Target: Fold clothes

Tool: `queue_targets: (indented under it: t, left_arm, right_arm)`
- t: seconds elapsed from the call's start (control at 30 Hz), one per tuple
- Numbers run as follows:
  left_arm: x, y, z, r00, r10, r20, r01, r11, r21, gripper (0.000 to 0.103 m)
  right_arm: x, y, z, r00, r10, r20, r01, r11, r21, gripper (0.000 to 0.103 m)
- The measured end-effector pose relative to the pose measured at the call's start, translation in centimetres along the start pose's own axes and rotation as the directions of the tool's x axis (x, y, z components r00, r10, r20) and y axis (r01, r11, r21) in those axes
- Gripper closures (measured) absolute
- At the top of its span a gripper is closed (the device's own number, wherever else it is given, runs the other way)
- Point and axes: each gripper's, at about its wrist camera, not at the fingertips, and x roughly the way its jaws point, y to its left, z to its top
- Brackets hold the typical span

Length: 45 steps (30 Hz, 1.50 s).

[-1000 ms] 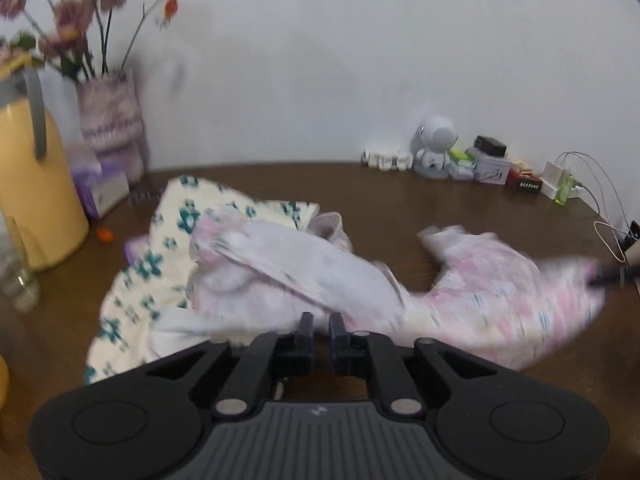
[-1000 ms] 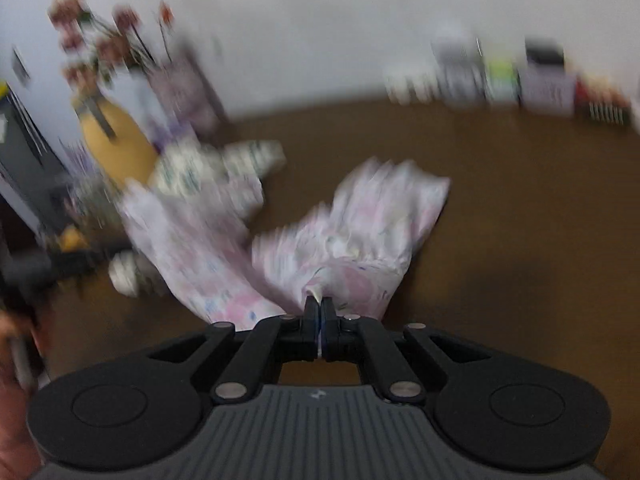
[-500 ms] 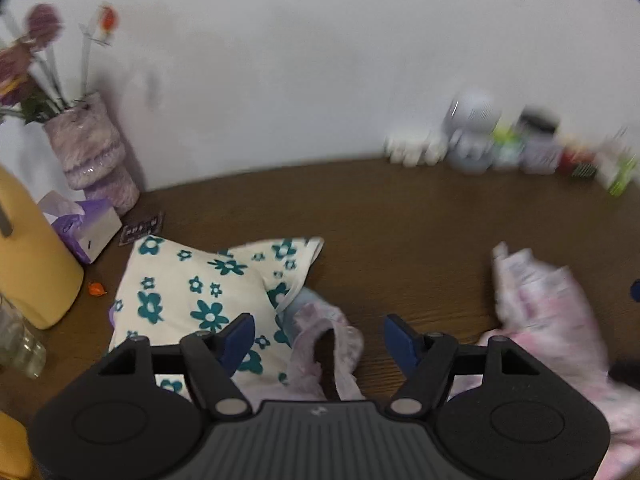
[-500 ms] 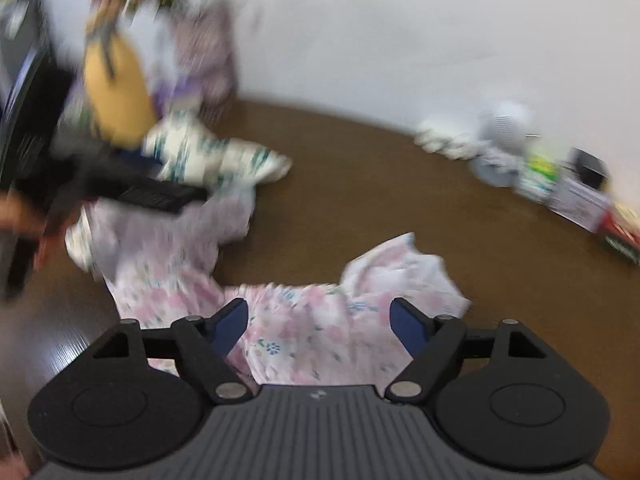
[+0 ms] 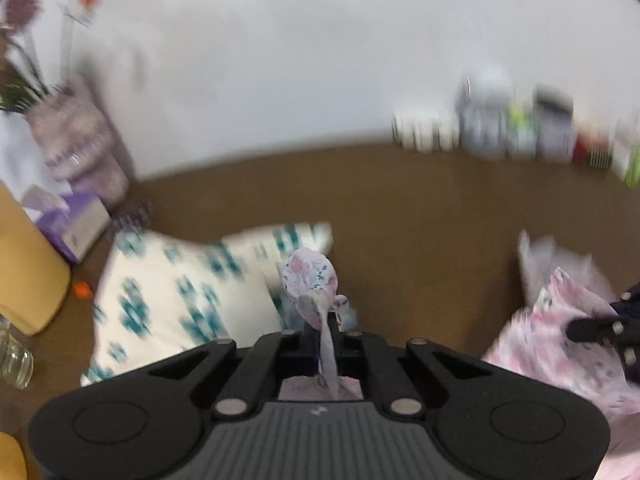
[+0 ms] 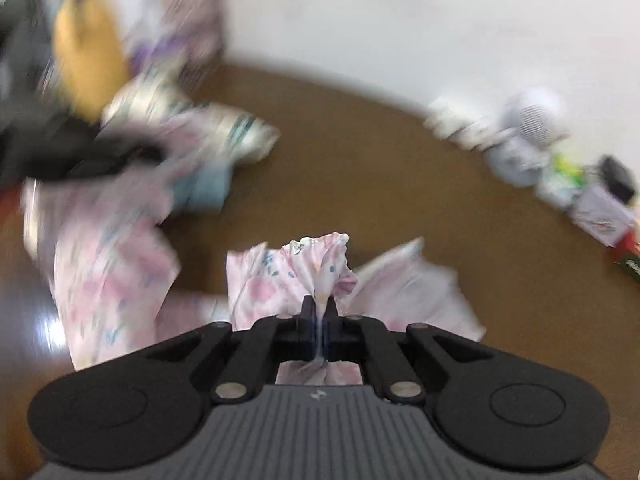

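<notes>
Both tongs pinch bunched folds of the thin, soft pink floral garment point(image 6: 304, 276): left tongs point(image 5: 323, 332), right tongs point(image 6: 319, 312). Its crumpled length runs sideways across the smooth brown desk point(image 6: 380, 184)

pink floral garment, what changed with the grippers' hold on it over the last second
Both grippers let go half a second ago, jaws wide over the cloth, and have re-gripped. The left gripper is now shut on a bunched edge of the pink floral garment; the right gripper is shut on another ruffled edge of it. The teal-flowered cloth stays on the brown table, and the clutter along the wall is unchanged.
</notes>
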Motion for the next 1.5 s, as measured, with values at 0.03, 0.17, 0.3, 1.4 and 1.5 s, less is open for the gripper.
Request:
queue_targets:
  t: [0.03, 0.17, 0.3, 1.4, 1.5]
  left_arm:
    - [-1.6, 0.7, 0.9, 0.998, -0.001, 0.058, 0.003, 1.000, -0.026, 0.103]
    - [-9.8, 3.6, 4.1, 0.945, 0.010, 0.328, 0.030, 0.992, -0.119, 0.103]
    - [-19.2, 5.5, 3.1, 0.813, 0.043, 0.580, 0.043, 0.990, -0.133, 0.103]
    - [-21.0, 4.2, -25.9, 0.986, -0.053, 0.160, 0.076, 0.987, -0.143, 0.033]
    - [-19.6, 4.0, -26.3, 0.993, -0.074, 0.088, 0.083, 0.990, -0.109, 0.033]
  right_arm:
    - [-1.2, -1.2, 0.8, 0.998, -0.013, 0.058, 0.010, 0.999, 0.046, 0.101]
    - [-8.9, -5.9, 3.6, 0.938, -0.100, 0.333, 0.021, 0.972, 0.234, 0.101]
    - [-17.2, -8.9, 2.7, 0.815, -0.206, 0.541, 0.003, 0.936, 0.352, 0.101]
    - [-15.0, 3.5, -22.5, 0.970, 0.003, 0.243, -0.049, 0.982, 0.182, 0.038]
    - [-11.8, 6.2, -19.8, 0.981, 0.094, 0.169, -0.102, 0.994, 0.040, 0.038]
